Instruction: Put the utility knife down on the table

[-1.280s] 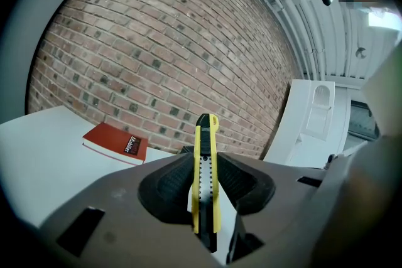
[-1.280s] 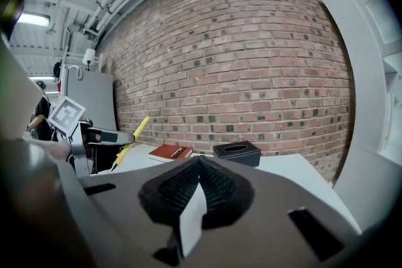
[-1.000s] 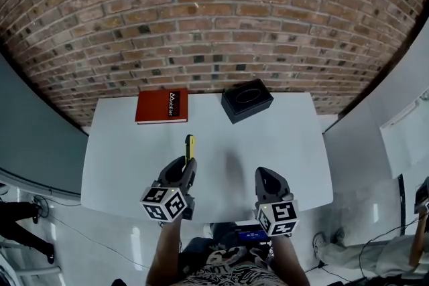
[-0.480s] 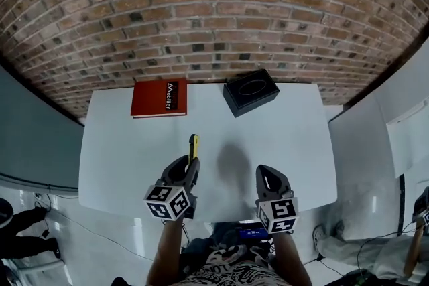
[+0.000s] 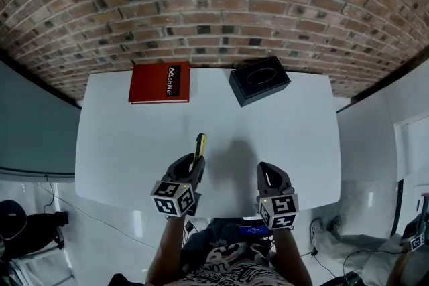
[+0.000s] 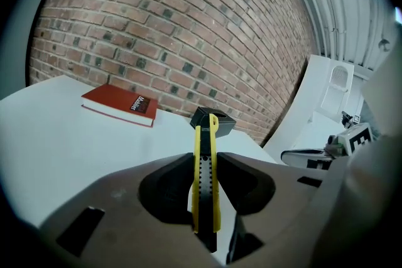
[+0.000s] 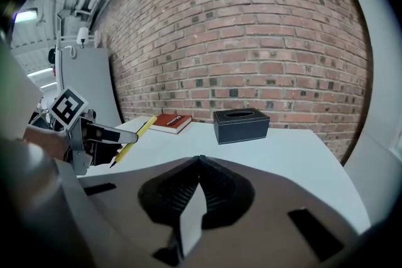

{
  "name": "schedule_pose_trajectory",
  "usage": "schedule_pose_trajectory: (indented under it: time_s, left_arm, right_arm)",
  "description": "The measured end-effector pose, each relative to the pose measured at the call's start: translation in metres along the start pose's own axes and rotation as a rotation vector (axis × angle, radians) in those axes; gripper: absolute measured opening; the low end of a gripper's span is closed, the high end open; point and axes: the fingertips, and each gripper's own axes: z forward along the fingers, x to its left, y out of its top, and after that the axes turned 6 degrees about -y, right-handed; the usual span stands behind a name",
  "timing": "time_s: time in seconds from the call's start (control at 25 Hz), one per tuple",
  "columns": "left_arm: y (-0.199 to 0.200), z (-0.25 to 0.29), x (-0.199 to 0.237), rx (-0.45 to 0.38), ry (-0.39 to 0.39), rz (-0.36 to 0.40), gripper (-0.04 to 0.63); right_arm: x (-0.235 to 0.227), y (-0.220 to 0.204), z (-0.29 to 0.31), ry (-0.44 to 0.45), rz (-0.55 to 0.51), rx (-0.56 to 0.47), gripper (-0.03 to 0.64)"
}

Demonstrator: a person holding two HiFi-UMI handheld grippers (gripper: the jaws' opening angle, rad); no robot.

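Note:
A yellow and black utility knife (image 6: 206,179) stands on edge between the jaws of my left gripper (image 5: 194,167), which is shut on it. Its tip (image 5: 200,139) sticks out forward over the white table (image 5: 134,144). In the right gripper view the knife (image 7: 133,134) shows held above the tabletop by the left gripper (image 7: 94,135). My right gripper (image 5: 269,174) hovers over the table's near edge, to the right of the left one. Its jaws are pressed together with nothing between them (image 7: 200,163).
A red book (image 5: 160,82) lies at the table's far left. A black tissue box (image 5: 259,80) stands at the far middle, in front of a brick wall (image 5: 214,3). White floor and a white panel (image 5: 382,137) flank the table on the right.
The head view has shifted, so table, book and box sit a little lower and wider in frame. Both grippers stay side by side near the front edge, the left still holding the knife.

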Motion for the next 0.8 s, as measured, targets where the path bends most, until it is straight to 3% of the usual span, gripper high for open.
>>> schedule_pose_trajectory:
  time_s: [0.8]
  left_arm:
    - [-0.063,0.046,0.023,0.225,0.045,0.096,0.120]
  right_arm:
    - [-0.021,-0.042,0.041,0.015,0.041,0.119,0.002]
